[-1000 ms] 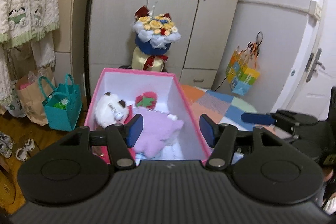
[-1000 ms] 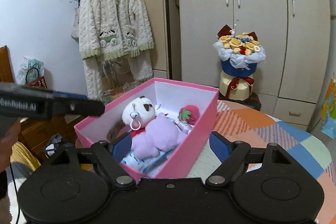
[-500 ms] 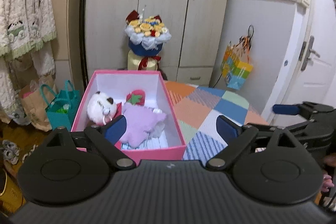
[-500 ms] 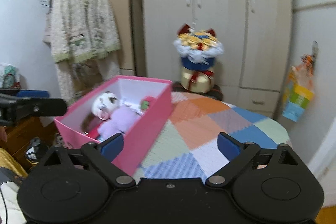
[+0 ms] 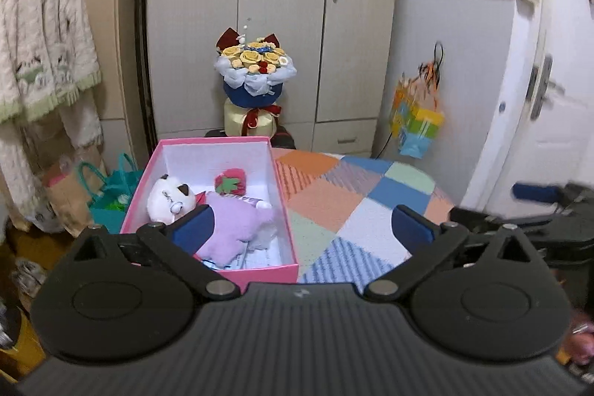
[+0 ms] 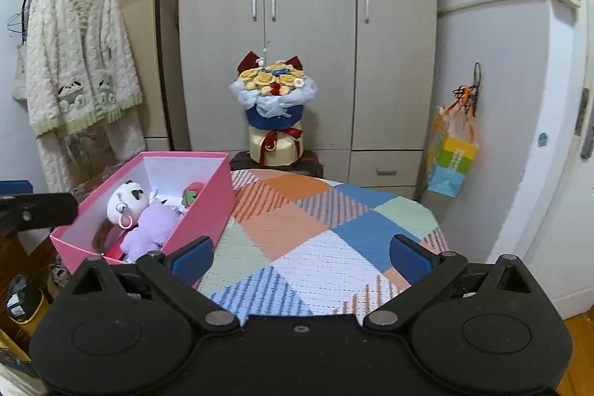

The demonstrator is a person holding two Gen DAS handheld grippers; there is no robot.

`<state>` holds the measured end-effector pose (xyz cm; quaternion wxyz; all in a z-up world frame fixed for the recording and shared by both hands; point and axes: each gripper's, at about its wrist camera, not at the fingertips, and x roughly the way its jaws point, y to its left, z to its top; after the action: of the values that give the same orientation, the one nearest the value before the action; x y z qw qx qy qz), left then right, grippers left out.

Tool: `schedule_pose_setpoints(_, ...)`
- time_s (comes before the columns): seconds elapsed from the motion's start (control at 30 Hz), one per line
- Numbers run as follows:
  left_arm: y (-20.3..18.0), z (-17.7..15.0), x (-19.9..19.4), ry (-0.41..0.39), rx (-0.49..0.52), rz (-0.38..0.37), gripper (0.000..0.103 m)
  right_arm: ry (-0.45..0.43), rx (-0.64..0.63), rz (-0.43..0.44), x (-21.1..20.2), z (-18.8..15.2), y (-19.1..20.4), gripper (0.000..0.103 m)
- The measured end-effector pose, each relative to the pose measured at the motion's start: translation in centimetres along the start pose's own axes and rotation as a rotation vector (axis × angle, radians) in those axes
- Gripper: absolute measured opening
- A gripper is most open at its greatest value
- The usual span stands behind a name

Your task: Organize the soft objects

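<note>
A pink box [image 5: 284, 210] [image 6: 208, 199] stands at the left of a round table with a patchwork cloth [image 5: 334, 199] [image 6: 297, 232]. Inside it lie a white plush bear [image 5: 167, 201] [image 6: 124, 201], a purple plush [image 5: 237, 221] [image 6: 152, 229] and a red strawberry plush [image 5: 231, 181] [image 6: 191, 193]. My left gripper [image 5: 302, 229] is open and empty, held back from the box's near end. My right gripper [image 6: 300, 255] is open and empty above the cloth, right of the box. The right gripper shows at the right edge of the left wrist view [image 5: 538, 206].
A flower bouquet [image 5: 256, 73] [image 6: 274, 95] stands behind the table before a grey wardrobe [image 6: 308, 25]. A colourful gift bag [image 5: 417, 128] [image 6: 451, 158] hangs at right. A cream cardigan [image 6: 78, 62] hangs at left. A teal bag [image 5: 111, 188] sits on the floor.
Both grippers have pulled back and away from the box, and both have opened wider. The right view has swung right over the cloth. The plush toys stay in the box.
</note>
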<state>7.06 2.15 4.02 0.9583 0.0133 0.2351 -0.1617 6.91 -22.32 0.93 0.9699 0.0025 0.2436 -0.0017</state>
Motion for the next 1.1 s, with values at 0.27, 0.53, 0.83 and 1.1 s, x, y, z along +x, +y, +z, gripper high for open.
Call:
schedule_pose_setpoints(0.27, -1.3, -2.3, 0.3, -0.046, -0.041, 0.163, 0.103, -0.053, 0.102, -0.011, -2.5, -0.9, -3.3, 0.102)
schedule_pose_setpoints(0.53, -2.2, -4.2, 1.1, -0.020, -0.049, 0.139, 0.103, 0.005, 0.099, 0.013, -1.8, -2.4, -3.0, 0.102)
schedule_pose_setpoints(0.83, -2.3, -6.2, 0.8, -0.034, -0.024, 0.186, 0.103, 0.000, 0.055, -0.046, -2.5, -3.8, -1.6, 0.102)
schedule_pose_setpoints(1.1, -1.7, -6.9, 0.6, -0.059, -0.006, 0.232, 0.103, -0.017, 0.066, -0.064, -2.7, -4.9, -1.7, 0.102)
